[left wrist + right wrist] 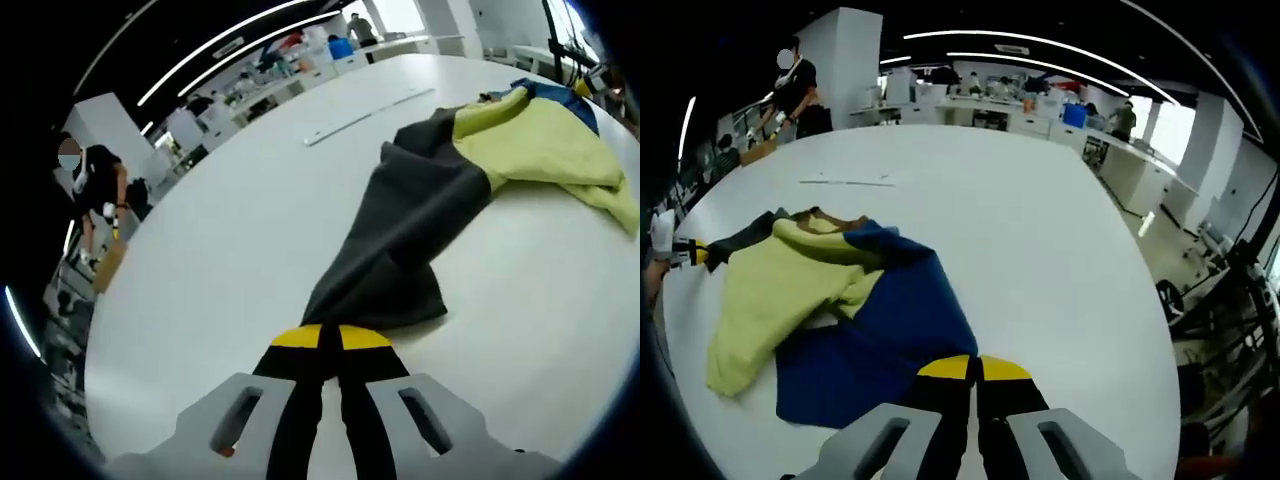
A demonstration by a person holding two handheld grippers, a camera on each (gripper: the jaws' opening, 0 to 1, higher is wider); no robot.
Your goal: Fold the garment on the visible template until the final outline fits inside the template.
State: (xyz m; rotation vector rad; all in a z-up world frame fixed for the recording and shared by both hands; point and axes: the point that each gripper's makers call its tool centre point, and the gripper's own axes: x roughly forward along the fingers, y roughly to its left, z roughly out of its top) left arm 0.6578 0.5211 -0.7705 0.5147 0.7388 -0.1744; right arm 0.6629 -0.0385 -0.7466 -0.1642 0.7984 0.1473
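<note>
**Garment Spread: Slip Risk**

The grey, yellow and blue cloth garment (430,215) lies crumpled on the white round surface (240,250). The left gripper (331,340) appears clenched on its grey hem; the right gripper (974,368) is clenched on the blue edge. No template outline can be made out. Uneven pulling may drag the fabric free or bunch it further.

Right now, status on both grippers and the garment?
Left gripper shut on garment's dark grey end. Right gripper shut at its blue edge. Garment crumpled on white table, unfolded. Nothing in the way.
</note>
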